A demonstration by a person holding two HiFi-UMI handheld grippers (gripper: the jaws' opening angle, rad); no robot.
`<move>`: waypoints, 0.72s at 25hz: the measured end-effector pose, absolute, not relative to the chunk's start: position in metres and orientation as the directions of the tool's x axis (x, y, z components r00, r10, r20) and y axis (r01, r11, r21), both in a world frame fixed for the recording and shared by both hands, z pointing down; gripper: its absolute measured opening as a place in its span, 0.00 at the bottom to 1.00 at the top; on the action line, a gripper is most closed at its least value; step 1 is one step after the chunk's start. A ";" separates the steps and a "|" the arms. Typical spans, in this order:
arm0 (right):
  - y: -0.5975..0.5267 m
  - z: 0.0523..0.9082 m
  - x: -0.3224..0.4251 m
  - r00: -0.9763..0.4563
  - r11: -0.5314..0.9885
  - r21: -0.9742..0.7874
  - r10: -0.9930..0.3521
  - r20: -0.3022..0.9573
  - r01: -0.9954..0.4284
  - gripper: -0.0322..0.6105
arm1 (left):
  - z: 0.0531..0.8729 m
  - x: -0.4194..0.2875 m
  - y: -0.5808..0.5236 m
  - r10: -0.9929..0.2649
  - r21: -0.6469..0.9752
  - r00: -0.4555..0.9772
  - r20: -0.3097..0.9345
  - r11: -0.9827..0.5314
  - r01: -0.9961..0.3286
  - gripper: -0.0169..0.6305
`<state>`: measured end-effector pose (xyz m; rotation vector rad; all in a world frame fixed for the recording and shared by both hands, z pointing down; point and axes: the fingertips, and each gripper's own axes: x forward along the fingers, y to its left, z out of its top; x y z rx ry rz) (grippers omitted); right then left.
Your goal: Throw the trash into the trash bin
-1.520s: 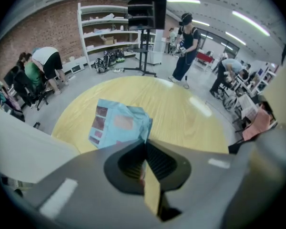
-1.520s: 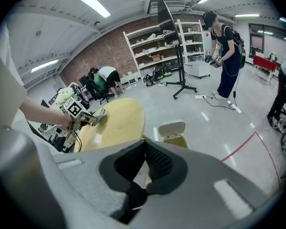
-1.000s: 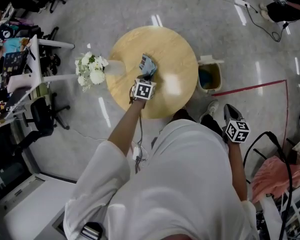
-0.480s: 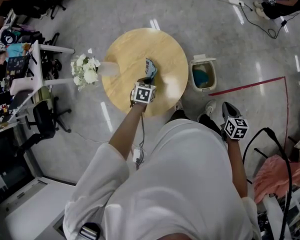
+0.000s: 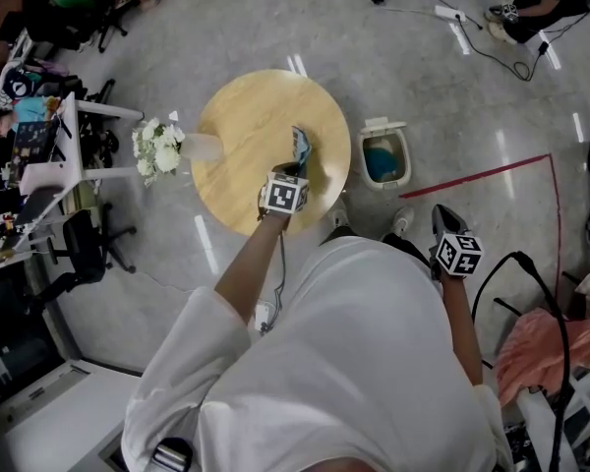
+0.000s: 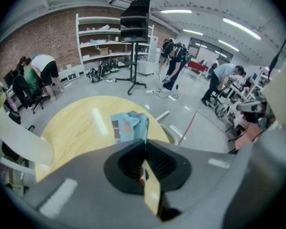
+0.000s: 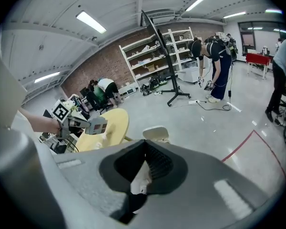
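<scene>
Left gripper [image 5: 297, 162], jaws pinching the crumpled blue paper wrapper [image 5: 300, 144], has carried it across the round wooden table [image 5: 236, 146] toward the small beige trash bin [image 5: 379, 126] (not yet above it). Right gripper [image 5: 439, 214]: jaws together, empty.

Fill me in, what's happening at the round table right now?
A person in a white top works two handheld grippers. The left gripper is shut on a crumpled blue wrapper over the round wooden table. The trash bin stands open on the floor beside the table; the wrapper is not in it yet. The right gripper hangs shut and empty at the person's side.
</scene>
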<state>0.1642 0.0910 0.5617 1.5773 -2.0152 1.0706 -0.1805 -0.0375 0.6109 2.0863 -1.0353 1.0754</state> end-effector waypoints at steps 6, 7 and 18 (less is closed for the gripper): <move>0.088 0.558 0.176 -0.313 0.089 -0.345 -0.669 0.674 -0.934 0.05 | 0.605 -0.154 -0.032 -0.368 0.142 0.395 0.842 -0.555 -0.820 0.03; 0.087 0.558 0.179 -0.312 0.088 -0.346 -0.672 0.672 -0.934 0.05 | 0.603 -0.149 -0.032 -0.367 0.141 0.398 0.841 -0.560 -0.816 0.04; 0.081 0.556 0.197 -0.319 0.088 -0.360 -0.683 0.657 -0.929 0.05 | 0.597 -0.106 -0.022 -0.341 0.157 0.426 0.838 -0.598 -0.786 0.04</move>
